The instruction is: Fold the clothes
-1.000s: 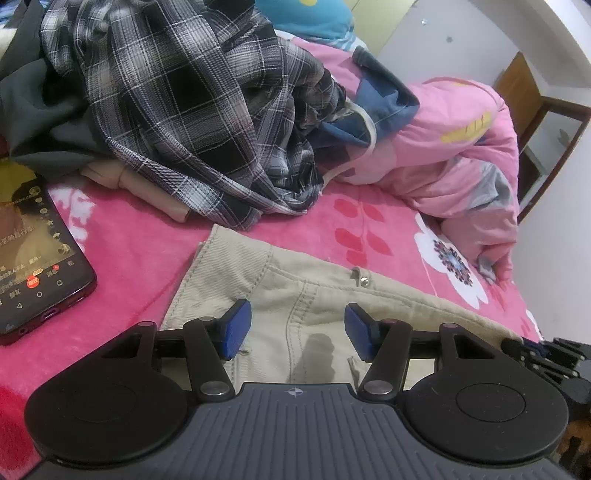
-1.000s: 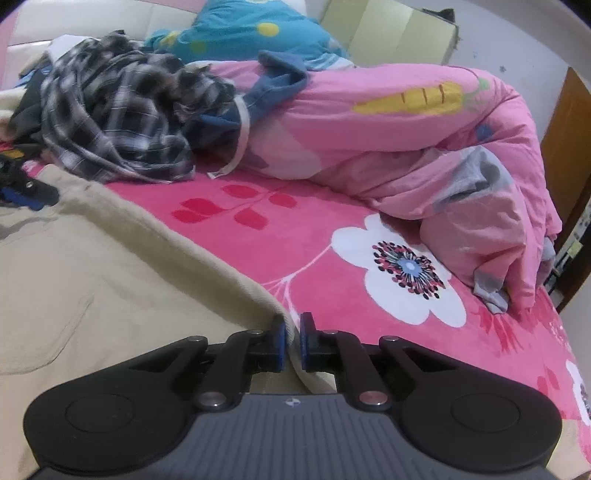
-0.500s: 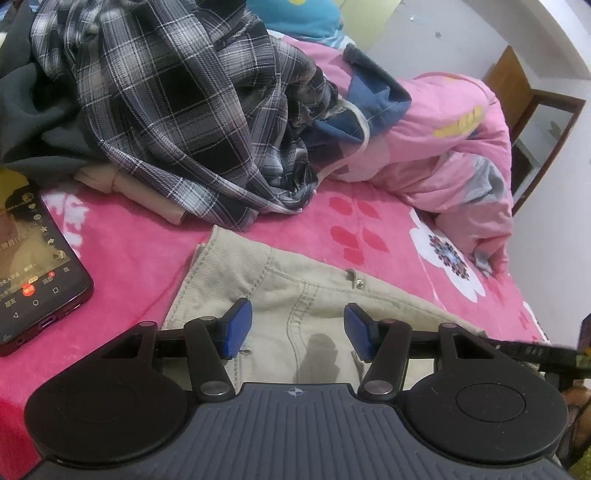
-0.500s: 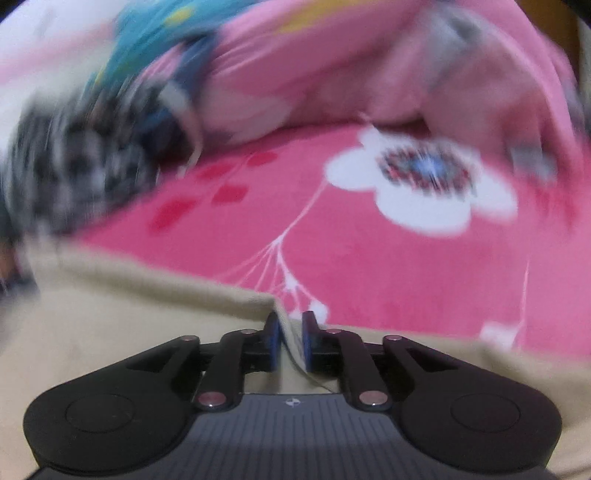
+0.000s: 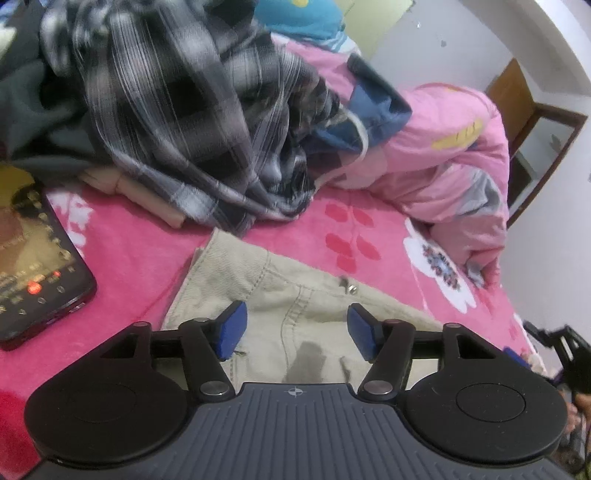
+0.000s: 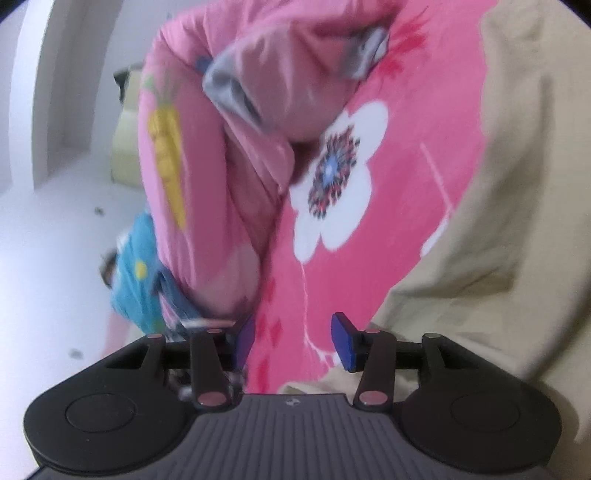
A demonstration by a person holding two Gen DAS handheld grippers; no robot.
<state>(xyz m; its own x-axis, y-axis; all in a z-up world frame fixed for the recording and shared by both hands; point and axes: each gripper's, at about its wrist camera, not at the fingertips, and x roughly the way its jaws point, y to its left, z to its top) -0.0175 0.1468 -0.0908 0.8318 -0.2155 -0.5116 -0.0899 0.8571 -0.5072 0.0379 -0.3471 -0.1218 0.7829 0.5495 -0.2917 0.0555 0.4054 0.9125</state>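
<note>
Beige trousers (image 5: 295, 295) lie flat on the pink flowered bedsheet (image 5: 140, 243), waistband toward the clothes pile. My left gripper (image 5: 293, 332) hovers open just over the waistband area, nothing between its blue pads. In the right wrist view the camera is rolled sideways: the same beige trousers (image 6: 498, 229) fill the right side, and my right gripper (image 6: 291, 341) is open over the pink sheet (image 6: 413, 155) beside the cloth's edge, holding nothing. The right gripper's black body (image 5: 569, 354) shows at the left view's right edge.
A heap with a black-and-white plaid shirt (image 5: 177, 110) sits behind the trousers. A lit phone (image 5: 33, 258) lies on the sheet at left. A bunched pink quilt (image 5: 461, 166) fills the far right, with a teal pillow (image 5: 299, 14) behind.
My right gripper has opened and let go of the trouser edge it was shut on, and it has rolled sideways. The left gripper has barely moved and stays open.
</note>
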